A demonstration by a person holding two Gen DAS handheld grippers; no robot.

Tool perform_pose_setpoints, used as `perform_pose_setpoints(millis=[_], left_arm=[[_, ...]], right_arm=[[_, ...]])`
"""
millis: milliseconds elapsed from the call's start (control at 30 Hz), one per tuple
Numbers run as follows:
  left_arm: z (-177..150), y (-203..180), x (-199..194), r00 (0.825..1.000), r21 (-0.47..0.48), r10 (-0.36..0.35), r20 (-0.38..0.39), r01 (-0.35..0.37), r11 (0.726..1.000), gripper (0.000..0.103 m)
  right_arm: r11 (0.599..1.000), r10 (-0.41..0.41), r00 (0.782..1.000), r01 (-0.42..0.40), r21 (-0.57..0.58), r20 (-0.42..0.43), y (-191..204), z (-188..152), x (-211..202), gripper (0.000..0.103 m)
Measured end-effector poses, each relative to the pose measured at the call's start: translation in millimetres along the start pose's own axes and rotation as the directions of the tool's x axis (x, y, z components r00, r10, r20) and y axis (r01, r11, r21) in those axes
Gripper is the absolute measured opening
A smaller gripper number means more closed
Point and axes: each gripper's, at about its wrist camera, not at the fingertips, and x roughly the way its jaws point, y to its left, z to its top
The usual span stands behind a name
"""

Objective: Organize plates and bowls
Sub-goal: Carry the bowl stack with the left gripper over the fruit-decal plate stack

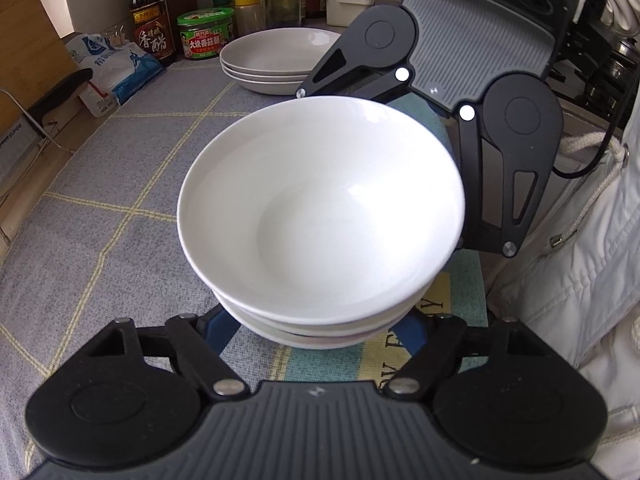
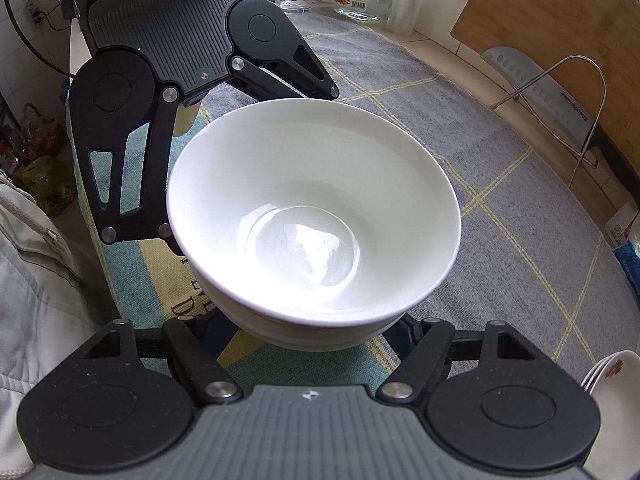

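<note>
Glossy white bowls (image 1: pixel 320 208), nested, stacked.

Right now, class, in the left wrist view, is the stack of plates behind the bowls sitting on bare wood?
No: the stack of plates rests on the grey checked cloth, not on wood.

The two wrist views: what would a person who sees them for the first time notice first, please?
First comes the stack of white bowls in the centre of both views, standing on the grey checked cloth, with the left gripper and the right gripper reaching in low on opposite sides. Next, in the left wrist view, a stack of shallow white plates sits behind it, in front of the sauce bottles and jars.
</note>
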Motion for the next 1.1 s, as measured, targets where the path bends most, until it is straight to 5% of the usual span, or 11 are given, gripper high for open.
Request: perform_pose_setpoints(millis=[467,1100], left_arm=[[43.2,5.3,5.8,0.999,-0.018,0.026,0.028,-0.025,1.000,0.080],[177.0,20.9,77.0,0.993,0.091,0.047,0.112,-0.057,0.994,0.080]], right_arm=[[1.000,-0.002,1.000,0.002,-0.021,0.013,-36.3,-20.6,-37.4,0.080],[0.993,-0.121,0.992,0.120,0.016,0.039,-157.6,-100.2,-106.3,0.080]])
